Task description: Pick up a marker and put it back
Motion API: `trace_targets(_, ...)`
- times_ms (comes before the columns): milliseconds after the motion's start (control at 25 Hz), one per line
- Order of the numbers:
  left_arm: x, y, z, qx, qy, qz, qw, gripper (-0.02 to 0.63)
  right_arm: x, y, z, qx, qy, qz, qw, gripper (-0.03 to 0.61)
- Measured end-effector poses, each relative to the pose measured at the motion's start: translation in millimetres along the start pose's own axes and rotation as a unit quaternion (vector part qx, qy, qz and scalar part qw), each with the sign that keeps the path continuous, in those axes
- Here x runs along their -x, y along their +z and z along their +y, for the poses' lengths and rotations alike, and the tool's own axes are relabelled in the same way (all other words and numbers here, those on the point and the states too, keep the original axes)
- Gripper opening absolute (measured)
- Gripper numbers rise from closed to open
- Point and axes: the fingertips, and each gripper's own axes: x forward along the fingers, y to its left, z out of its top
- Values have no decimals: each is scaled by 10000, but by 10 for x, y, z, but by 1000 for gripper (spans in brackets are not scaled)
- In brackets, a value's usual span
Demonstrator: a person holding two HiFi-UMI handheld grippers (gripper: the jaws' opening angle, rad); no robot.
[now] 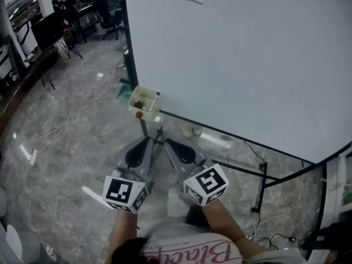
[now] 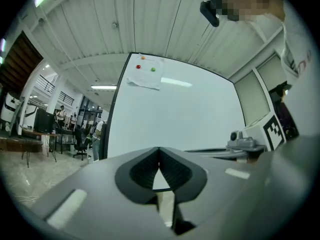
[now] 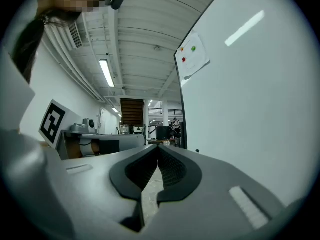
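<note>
Reaching stage: the left gripper (image 1: 148,140) and right gripper (image 1: 167,142) both have fingers pressed together, holding nothing. The marker (image 1: 139,115), seemingly red-capped, sits at the holder box (image 1: 145,99) on the whiteboard (image 1: 247,54) edge. One gripper must next spread its fingers around it.

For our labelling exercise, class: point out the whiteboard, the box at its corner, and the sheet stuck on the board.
Whiteboard (image 1: 247,65), head view, bare middle of its face.
Box (image 1: 147,112), head view, its near wall.
Sheet (image 2: 146,76), left gripper view, the paper's middle.
</note>
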Motion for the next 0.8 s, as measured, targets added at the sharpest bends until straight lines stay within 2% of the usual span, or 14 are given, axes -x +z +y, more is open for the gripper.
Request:
trace_targets(280,-552,-45,284,28,222,53,9997,0,-438,-72,-551,-65,129,242,9996,0)
trace_targets(440,-731,-110,516,30,366,80,9993,-1,-735,-264,-767,-235,165,461,9985,59)
trace_targets(600,-805,-166,713,31,522,154,9985,0,-1021,-530,-931,-659,269,701,9950,120)
trace_targets(800,-792,-126,1048,68,713,169,9973,0,-1351,-673,-986,-1059,238,855,9904,129)
